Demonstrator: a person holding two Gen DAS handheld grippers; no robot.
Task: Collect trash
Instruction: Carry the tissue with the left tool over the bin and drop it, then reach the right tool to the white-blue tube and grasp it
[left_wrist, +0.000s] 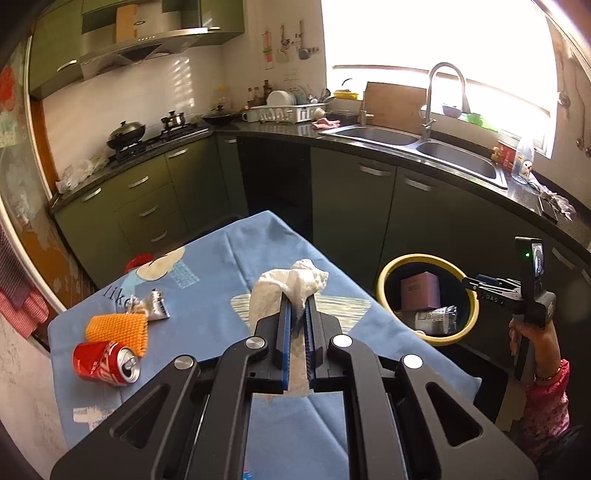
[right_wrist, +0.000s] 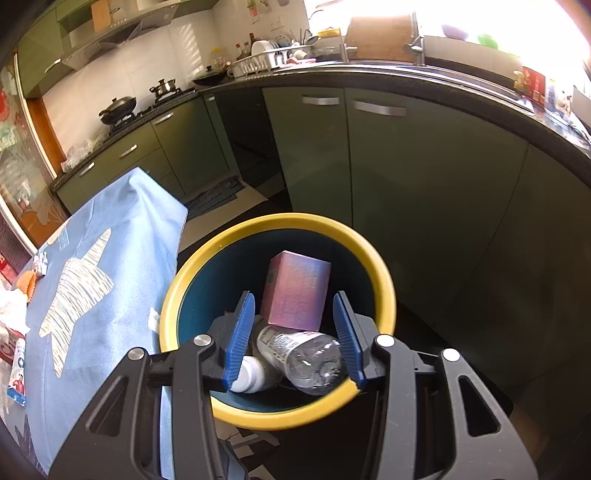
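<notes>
My left gripper (left_wrist: 298, 300) is shut on a crumpled white tissue (left_wrist: 284, 288), held above the blue tablecloth (left_wrist: 207, 258). On the cloth at left lie a red soda can (left_wrist: 105, 363), an orange mesh sleeve (left_wrist: 118, 330) and a crushed silver wrapper (left_wrist: 155, 304). My right gripper (right_wrist: 293, 317) hangs open over the yellow-rimmed bin (right_wrist: 384, 280) with nothing between its fingers. Inside the bin are a pink box (right_wrist: 297, 295), a clear plastic bottle (right_wrist: 306, 356) and a white bottle (right_wrist: 251, 374). The bin (left_wrist: 384, 280) and the hand-held right gripper (left_wrist: 480, 286) also show at the right of the left wrist view.
Green cabinets (left_wrist: 354, 221) and a dark counter with a double sink (left_wrist: 424, 147) wrap around behind the table. A stove with pans (left_wrist: 127, 134) stands at the back left. Packets (right_wrist: 16, 373) lie on the cloth's left edge in the right wrist view.
</notes>
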